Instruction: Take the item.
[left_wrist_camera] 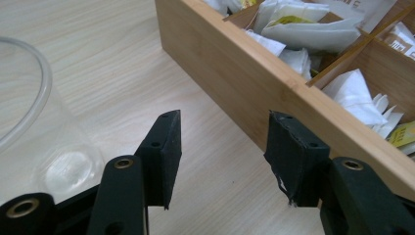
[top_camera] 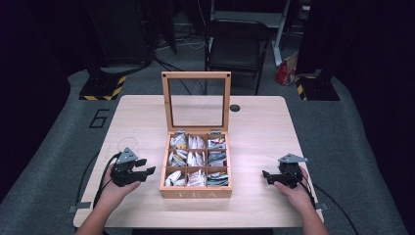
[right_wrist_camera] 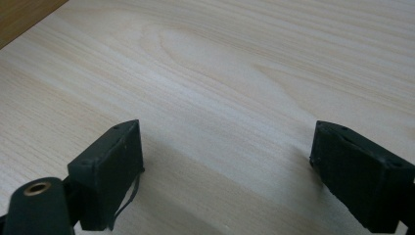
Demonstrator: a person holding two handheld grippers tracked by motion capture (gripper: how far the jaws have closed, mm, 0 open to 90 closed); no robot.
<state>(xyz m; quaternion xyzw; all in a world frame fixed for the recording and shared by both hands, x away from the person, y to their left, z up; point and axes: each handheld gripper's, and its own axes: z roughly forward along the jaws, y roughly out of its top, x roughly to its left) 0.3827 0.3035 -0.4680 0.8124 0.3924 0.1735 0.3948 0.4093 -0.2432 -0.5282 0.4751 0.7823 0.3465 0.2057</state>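
**Tea box open, both grippers waiting**

The tea box (top_camera: 195, 166) sits mid-table with its lid up, so the bags are reachable. The left gripper (top_camera: 142, 172) hovers just beside it, the right gripper (top_camera: 268, 176) farther off, both with jaws spread and empty.

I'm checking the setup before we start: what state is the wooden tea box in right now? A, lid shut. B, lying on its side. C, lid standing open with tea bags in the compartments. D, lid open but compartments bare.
C: the tea box has its glass-paned lid standing upright, and tea bags fill its compartments.
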